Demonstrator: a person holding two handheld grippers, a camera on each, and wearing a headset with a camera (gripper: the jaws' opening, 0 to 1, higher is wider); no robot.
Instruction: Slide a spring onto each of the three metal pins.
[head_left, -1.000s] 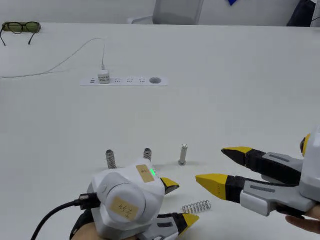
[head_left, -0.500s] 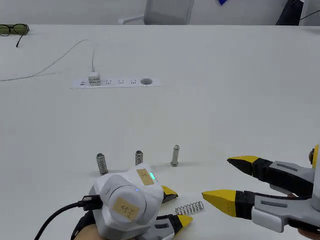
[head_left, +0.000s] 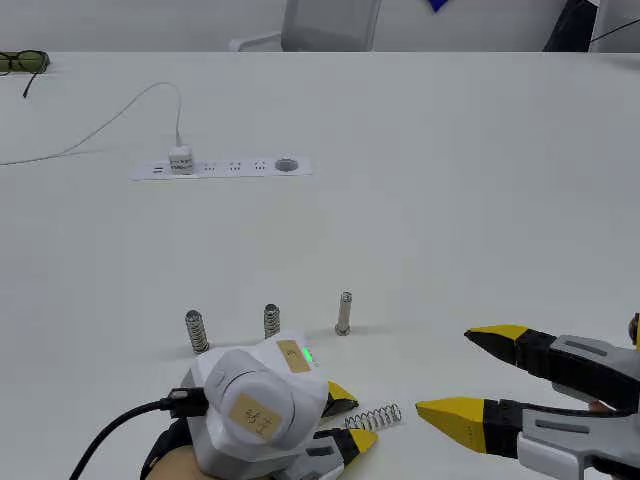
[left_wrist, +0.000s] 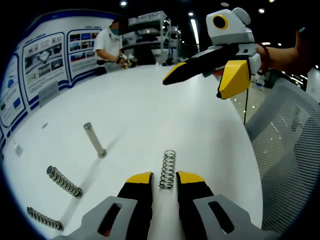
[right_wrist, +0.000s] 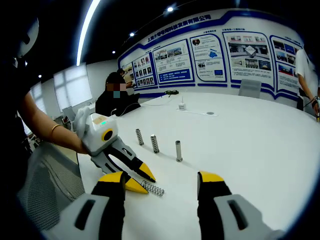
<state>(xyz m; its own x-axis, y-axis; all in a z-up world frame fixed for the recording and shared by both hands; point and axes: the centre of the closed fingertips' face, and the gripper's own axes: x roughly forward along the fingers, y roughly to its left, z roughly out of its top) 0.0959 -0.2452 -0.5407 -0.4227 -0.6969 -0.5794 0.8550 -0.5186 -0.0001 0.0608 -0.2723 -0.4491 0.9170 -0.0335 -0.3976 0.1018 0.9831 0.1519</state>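
The small loose coiled steel spring (left_wrist: 168, 167) lies flat on the white tabletop (head_left: 450, 200), at about 5 o'clock from the bare upright metal pin (head_left: 343, 313). That pin stands at 3 o'clock from the two neighbouring pins, the far-left spring-covered pin (head_left: 196, 331) and the middle spring-covered pin (head_left: 271, 320). The white, yellow-tipped left gripper (left_wrist: 164, 179) has its jaws narrowly parted on either side of the spring's near end. They seem not yet to press on the coils, though the gap is hard to read at this angle. The matching right gripper (head_left: 447, 372) waits at 3 o'clock from the spring, jaws wide apart and holding nothing. The step in hand is probably the pick-up. It likely goes best with a light pinch across the near coils, so the wire neither flattens nor springs away and the far end stays free. The spring then needs turning upright, centring over the pin's tip and lowering straight down. A sideways nudge could topple the slender pin.
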